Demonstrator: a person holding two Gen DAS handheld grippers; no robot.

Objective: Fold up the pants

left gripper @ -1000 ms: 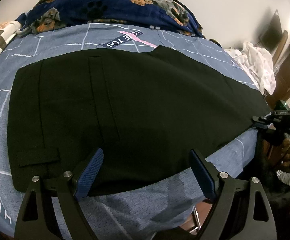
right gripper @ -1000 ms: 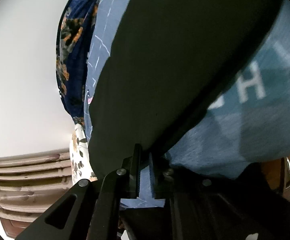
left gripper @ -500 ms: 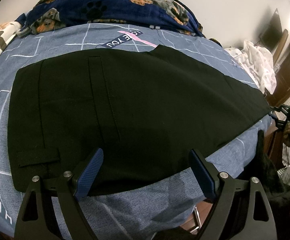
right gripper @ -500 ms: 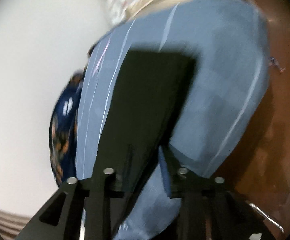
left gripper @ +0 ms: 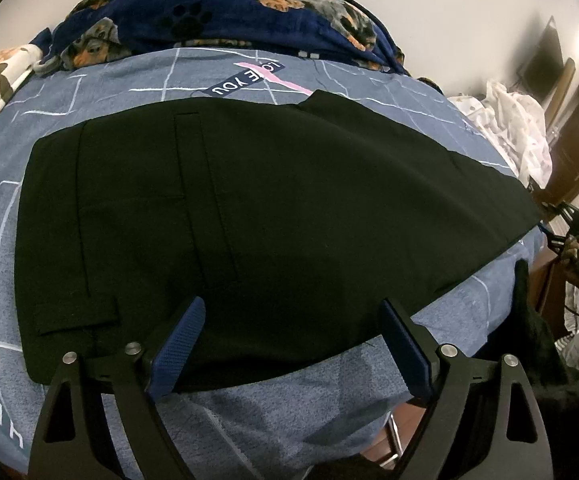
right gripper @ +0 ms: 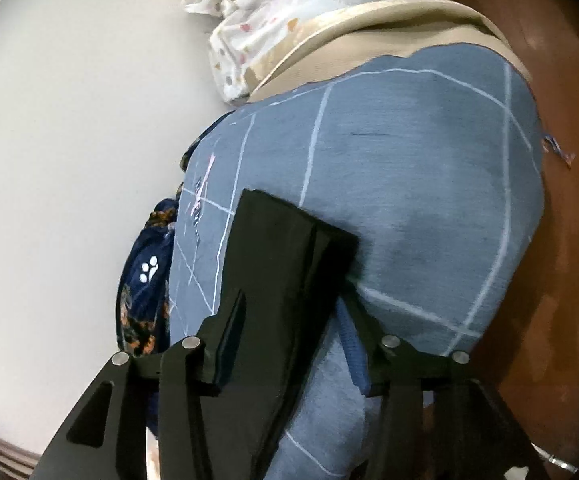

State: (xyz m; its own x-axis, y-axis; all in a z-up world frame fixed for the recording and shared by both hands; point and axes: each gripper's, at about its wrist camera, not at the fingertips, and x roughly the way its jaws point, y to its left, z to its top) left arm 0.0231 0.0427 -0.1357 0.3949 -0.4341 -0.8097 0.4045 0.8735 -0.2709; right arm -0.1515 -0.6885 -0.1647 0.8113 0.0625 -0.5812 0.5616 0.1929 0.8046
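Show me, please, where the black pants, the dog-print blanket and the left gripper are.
black pants (left gripper: 289, 216), left wrist view, middle of the flat cloth.
dog-print blanket (left gripper: 217, 8), left wrist view, paw-print fold.
left gripper (left gripper: 289, 340), left wrist view, midway between its fingertips.

**Black pants laid flat across the blue bedsheet**

The black pants (left gripper: 273, 216) lie spread flat on a blue-grey bedsheet (left gripper: 329, 80) marked with thin white lines. They run across the bed, the wide waist end at the left of the left wrist view, the legs narrowing toward the right. A belt loop and straight seams show near the waist. In the right wrist view the hem end (right gripper: 289, 240) lies flat with squared corners, 1 layer stacked upon another.
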